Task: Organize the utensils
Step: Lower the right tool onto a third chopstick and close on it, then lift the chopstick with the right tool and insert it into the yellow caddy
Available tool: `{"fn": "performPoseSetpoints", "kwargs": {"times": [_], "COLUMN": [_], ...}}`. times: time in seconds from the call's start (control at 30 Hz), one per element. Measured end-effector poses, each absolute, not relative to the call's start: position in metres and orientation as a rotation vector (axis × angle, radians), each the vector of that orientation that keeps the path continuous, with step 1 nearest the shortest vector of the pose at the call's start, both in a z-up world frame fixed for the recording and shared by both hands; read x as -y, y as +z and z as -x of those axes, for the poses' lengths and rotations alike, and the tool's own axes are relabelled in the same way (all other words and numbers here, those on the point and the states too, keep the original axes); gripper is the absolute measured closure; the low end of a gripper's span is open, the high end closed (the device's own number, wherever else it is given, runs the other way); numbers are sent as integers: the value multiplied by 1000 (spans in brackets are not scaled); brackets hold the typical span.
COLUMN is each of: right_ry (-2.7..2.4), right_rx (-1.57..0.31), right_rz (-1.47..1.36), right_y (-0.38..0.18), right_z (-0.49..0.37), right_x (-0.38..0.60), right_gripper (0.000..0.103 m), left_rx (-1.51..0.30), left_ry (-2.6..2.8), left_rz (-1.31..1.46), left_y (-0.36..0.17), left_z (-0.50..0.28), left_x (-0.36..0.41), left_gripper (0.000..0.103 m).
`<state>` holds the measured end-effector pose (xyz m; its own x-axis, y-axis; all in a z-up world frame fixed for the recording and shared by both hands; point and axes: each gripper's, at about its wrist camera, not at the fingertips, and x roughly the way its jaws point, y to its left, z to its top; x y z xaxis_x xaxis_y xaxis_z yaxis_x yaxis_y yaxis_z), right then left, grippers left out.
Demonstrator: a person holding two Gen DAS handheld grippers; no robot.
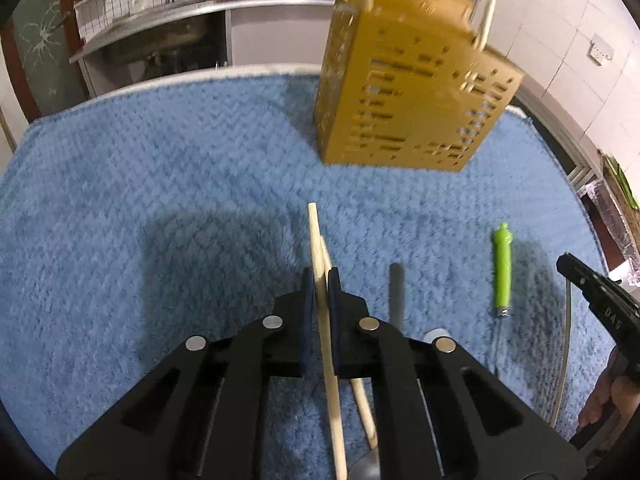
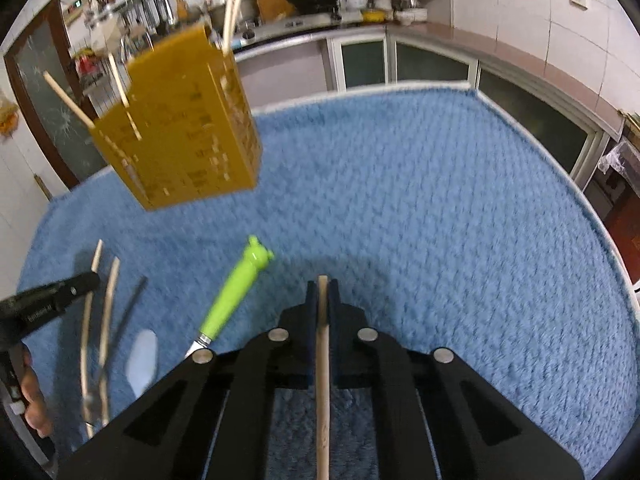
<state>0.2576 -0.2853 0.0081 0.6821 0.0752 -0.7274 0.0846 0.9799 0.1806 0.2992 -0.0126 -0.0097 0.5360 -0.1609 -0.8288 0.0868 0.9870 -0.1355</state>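
A yellow perforated utensil holder [image 1: 408,92] stands on the blue mat [image 1: 160,200] with several chopsticks sticking out; it also shows in the right wrist view [image 2: 180,128]. My left gripper [image 1: 321,280] is shut on a wooden chopstick [image 1: 316,240], with a second chopstick [image 1: 362,404] lying just behind it. My right gripper [image 2: 322,292] is shut on another wooden chopstick [image 2: 322,360]. A green-handled utensil [image 2: 236,292] lies on the mat between the grippers, also seen in the left wrist view [image 1: 502,268]. A dark-handled utensil [image 1: 396,292] and a spoon [image 2: 142,356] lie nearby.
The mat [image 2: 440,200] covers a table with a pale rim. A kitchen counter with a sink [image 1: 160,36] and cabinets [image 2: 400,60] lie beyond. The right gripper's side [image 1: 596,292] shows at the left view's right edge; the left gripper's side [image 2: 48,300] at the right view's left.
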Motion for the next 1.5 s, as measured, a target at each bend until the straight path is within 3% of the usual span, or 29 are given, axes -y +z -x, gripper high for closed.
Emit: {"fn": "performPoseSetpoints", "kwargs": {"times": [0.5, 0.87, 1.07, 1.27, 1.5], "right_ry": [95, 114, 112, 107, 106], "right_rx": [-422, -244, -141, -104, -123], "right_rz": [-217, -164, -165, -154, -151], "right_y": [112, 194, 241, 245, 218], "right_z": [-253, -288, -312, -341, -370], "right_x": [268, 251, 249, 240, 234], "right_gripper": [98, 98, 98, 98, 98], "left_rx": [-642, -462, -255, -151, -187], "left_ry": [-187, -231, -266, -248, -240], "left_rz": [80, 109, 98, 97, 106], "left_y": [85, 163, 219, 224, 184], "left_z": [-276, -312, -332, -363, -404], "left_x": [27, 41, 51, 57, 58], "left_gripper": [99, 99, 99, 99, 99]}}
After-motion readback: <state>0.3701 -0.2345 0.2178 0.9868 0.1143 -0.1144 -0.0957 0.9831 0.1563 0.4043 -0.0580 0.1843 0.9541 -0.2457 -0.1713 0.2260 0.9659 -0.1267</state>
